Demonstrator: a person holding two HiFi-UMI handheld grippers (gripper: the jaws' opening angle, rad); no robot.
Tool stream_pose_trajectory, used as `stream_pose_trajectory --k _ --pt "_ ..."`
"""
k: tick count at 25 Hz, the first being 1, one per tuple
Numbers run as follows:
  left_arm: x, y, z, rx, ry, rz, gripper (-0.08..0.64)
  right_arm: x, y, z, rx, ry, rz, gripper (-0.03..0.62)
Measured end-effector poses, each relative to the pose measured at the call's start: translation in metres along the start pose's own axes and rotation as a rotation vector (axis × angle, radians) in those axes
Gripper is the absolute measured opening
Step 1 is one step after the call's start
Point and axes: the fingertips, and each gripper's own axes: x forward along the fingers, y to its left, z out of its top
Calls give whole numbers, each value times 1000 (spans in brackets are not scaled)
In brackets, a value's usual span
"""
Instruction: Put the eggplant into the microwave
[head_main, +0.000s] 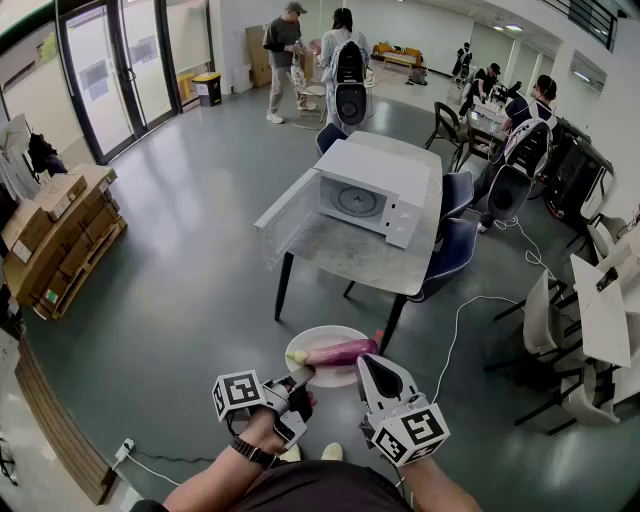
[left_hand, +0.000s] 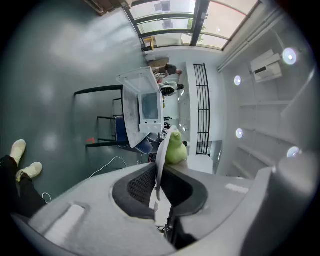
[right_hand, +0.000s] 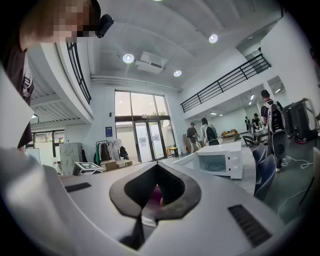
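A purple eggplant (head_main: 340, 352) with a green stem lies on a white plate (head_main: 315, 337) held in the air in front of me. My left gripper (head_main: 300, 383) is shut on the plate's near-left rim. In the left gripper view the thin rim (left_hand: 160, 165) runs between the pads, with the green stem (left_hand: 175, 148) beyond. My right gripper (head_main: 375, 360) is at the eggplant's right end, and its jaws stand nearly together with purple (right_hand: 156, 196) showing between the pads. The white microwave (head_main: 365, 195) stands on a table (head_main: 350, 255) ahead, its door (head_main: 285, 215) swung open to the left.
Blue chairs (head_main: 450, 250) stand at the table's right side, and a white cable (head_main: 455, 330) trails over the floor. Cartons on a pallet (head_main: 55, 245) sit at the left. White tables (head_main: 605, 300) are at the right. People stand far back.
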Motion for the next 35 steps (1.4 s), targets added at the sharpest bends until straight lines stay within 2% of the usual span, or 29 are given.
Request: stream_pose_trajectory --k 10,16,35 --pt "0 2 -5 1 -1 4 29 -4 0 -2 8 11 -3 2" --pt "3 2 -9 2 -3 9 29 -8 -1 -6 51 11 34 2" --pt "49 5 -18 -17 -28 44 29 -29 -61 -6 90 -22 17 2"
